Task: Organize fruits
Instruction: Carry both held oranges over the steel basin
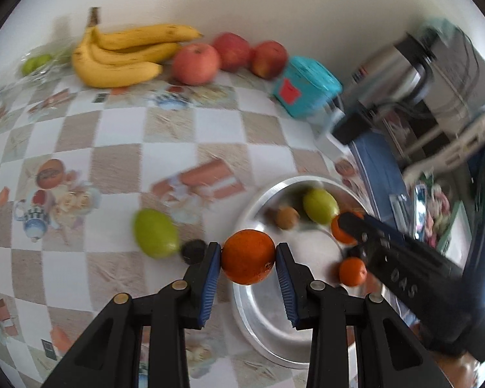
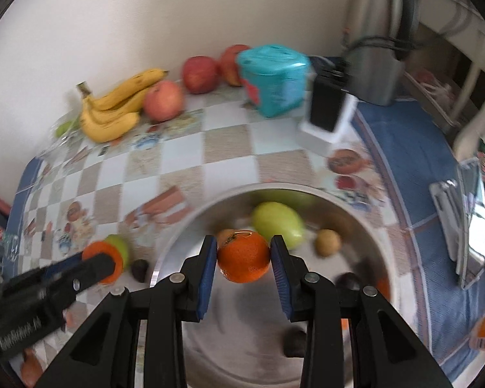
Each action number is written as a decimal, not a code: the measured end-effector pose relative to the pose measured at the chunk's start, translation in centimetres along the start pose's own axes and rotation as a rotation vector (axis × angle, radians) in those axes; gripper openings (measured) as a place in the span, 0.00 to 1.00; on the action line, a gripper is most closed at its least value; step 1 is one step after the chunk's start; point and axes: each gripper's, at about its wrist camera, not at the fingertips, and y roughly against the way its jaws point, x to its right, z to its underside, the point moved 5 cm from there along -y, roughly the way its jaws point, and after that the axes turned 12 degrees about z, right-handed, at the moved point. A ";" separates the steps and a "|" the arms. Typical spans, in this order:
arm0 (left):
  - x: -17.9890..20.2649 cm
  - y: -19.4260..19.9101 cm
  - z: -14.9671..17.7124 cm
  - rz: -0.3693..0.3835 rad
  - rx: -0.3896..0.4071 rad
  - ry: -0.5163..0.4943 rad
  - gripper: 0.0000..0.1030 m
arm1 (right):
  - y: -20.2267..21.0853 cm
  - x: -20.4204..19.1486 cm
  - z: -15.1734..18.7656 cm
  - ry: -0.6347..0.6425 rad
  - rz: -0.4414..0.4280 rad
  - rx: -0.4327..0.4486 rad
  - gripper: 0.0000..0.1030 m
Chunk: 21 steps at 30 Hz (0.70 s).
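Observation:
My left gripper [image 1: 248, 256] is shut on an orange [image 1: 248, 256] and holds it over the left rim of a metal bowl [image 1: 268, 323]. My right gripper [image 2: 243, 256] is shut on a second orange [image 2: 243, 256] above the bowl [image 2: 242, 349]. The bowl holds a green mango [image 2: 278, 224], a kiwi [image 2: 328, 242], a small orange [image 1: 352, 271] and dark fruits [image 2: 296, 342]. Another green mango [image 1: 155, 232] and a dark fruit [image 1: 194, 251] lie on the table left of the bowl. The right gripper shows in the left wrist view [image 1: 349, 226].
Bananas [image 1: 123, 55] and three red apples [image 1: 195, 63] lie along the back wall. A teal box [image 1: 305, 87], a black and white device [image 2: 328, 113] and a steel kettle [image 2: 378, 42] stand at the back right. The table edge runs along the right.

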 end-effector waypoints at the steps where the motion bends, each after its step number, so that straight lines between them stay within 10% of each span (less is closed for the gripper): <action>1: 0.5 -0.4 0.3 0.005 -0.013 -0.010 0.36 | 0.0 0.5 0.0 -0.007 0.007 -0.002 0.35; 21: 1.7 -4.9 3.6 -0.075 -0.159 -0.076 0.37 | -3.1 1.7 2.2 -0.026 0.026 -0.137 0.35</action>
